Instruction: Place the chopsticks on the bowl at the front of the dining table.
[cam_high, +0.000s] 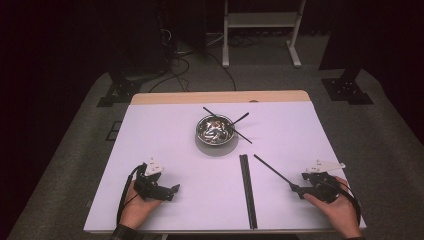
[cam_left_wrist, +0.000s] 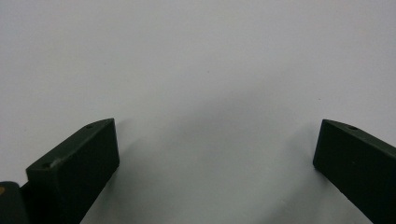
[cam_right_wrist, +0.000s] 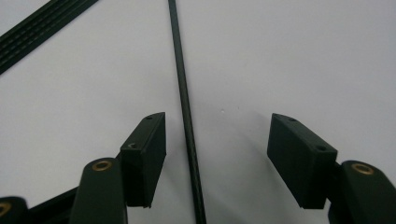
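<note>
In the high view the right gripper (cam_high: 300, 189) sits low at about 4 o'clock on the white surface (cam_high: 165, 135), close to the near edge and not far from the right edge. Its jaws stand spread, with a single black chopstick (cam_high: 272, 171) lying between them and running away toward 11 o'clock; the pads do not press on it. The right gripper view shows the gap more plainly: the stick (cam_right_wrist: 187, 116) runs up the middle, nearer the left jaw, with bare surface on either side.

The left gripper (cam_high: 170, 191) rests at about 8 o'clock, also near the front edge, jaws spread on nothing. The left gripper view (cam_left_wrist: 215, 154) shows blank white surface ahead of it.

Between the two hands a bundle of black chopsticks (cam_high: 248, 190) lies straight, from the near edge toward 12 o'clock; the right gripper view catches its end (cam_right_wrist: 42, 28) at the upper left corner.

Farther off, near the centre, stands a metal bowl (cam_high: 215, 130) with more chopsticks (cam_high: 240, 127) crossed over its rim. Wide bare surface lies left and right of the bowl, up to the wooden far edge (cam_high: 220, 97).
</note>
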